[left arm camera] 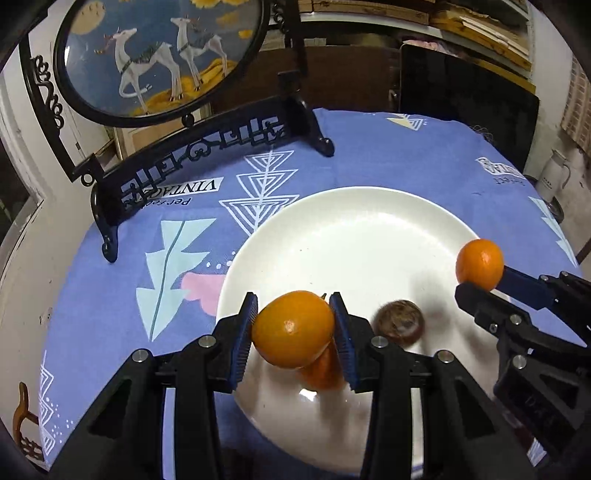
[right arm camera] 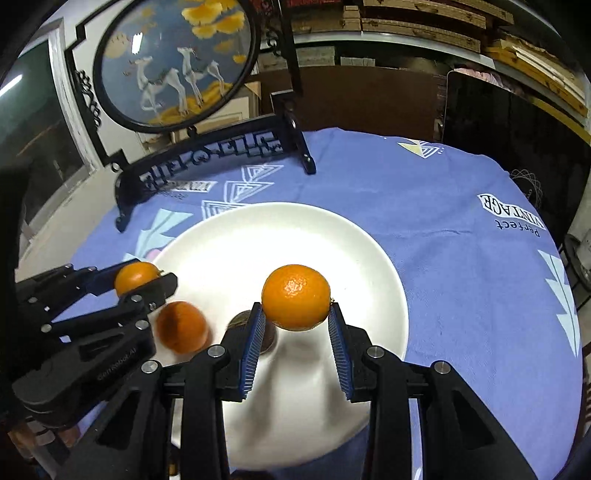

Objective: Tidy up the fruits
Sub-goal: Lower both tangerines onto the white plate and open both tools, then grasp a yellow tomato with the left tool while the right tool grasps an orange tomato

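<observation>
Clamped between your left gripper's (left arm camera: 293, 328) blue pads, an orange (left arm camera: 293, 328) hangs over the near part of a white plate (left arm camera: 351, 229); your right gripper (right arm camera: 295, 314) pinches a second orange (right arm camera: 295, 297) above the same plate. Both pairs of fingers are closed firmly on their fruit. Beneath them, a blue tablecloth (left arm camera: 388, 155) printed with triangle trees and "VINTAGE" lettering covers the round table. At its far edge stands a black carved stand (left arm camera: 207, 147) holding an oval picture of 2 white deer (left arm camera: 162, 55), with wooden boards (right arm camera: 424, 22) stacked on shelves behind and a dark panel (left arm camera: 465, 107) to the right. On the plate lie 2 loose fruits: a third orange (right arm camera: 181, 326), smeared by blur and largely hidden behind the held one in the left wrist view, and a brown round fruit (left arm camera: 399, 323), too blurred to identify and mostly concealed by a finger in the right wrist view. Plate's near rim is cut off by the gripper bodies.
</observation>
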A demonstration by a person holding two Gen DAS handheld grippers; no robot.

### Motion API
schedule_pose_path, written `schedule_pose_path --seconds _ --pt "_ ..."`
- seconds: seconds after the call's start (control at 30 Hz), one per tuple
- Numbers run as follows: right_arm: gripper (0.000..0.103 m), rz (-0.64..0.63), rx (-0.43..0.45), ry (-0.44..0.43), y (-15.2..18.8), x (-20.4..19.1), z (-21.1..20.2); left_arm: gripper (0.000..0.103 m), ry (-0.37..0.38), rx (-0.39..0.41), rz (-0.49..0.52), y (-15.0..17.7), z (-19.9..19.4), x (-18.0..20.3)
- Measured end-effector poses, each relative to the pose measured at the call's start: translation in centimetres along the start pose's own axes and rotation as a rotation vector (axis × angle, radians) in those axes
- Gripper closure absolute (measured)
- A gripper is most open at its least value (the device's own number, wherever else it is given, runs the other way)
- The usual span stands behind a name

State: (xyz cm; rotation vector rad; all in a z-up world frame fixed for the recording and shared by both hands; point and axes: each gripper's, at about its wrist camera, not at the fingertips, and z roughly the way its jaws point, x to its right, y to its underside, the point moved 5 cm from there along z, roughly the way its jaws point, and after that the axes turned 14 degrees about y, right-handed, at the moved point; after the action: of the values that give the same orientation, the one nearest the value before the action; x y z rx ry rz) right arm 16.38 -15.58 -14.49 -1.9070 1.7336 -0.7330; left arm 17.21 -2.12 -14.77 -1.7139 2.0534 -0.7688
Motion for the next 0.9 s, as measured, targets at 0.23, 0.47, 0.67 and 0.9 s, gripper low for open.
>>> schedule_pose_path --seconds 0.23,0.47,0.67,0.9 --pt "0.05 0.012 -0.015 0.025 -0.4 0.4 1.2 0.035 -0.016 0.031 -0.019 -0.5 0.3 -0.6" --pt "0.045 0.032 -0.001 0.025 1.0 1.5 -1.7 0.033 -0.012 0.04 0.017 1.2 -2.3 -0.4" --pt "0.034 -0.044 0.02 -0.014 5.7 1.5 -7.3 0.024 0.019 0.053 0.078 6.2 -6.9 -0.8" --pt "0.033 -0.195 0.003 -0.073 14.4 -0.5 -12.3 0.02 0.068 -0.001 0.137 14.5 -9.7 -1.7"
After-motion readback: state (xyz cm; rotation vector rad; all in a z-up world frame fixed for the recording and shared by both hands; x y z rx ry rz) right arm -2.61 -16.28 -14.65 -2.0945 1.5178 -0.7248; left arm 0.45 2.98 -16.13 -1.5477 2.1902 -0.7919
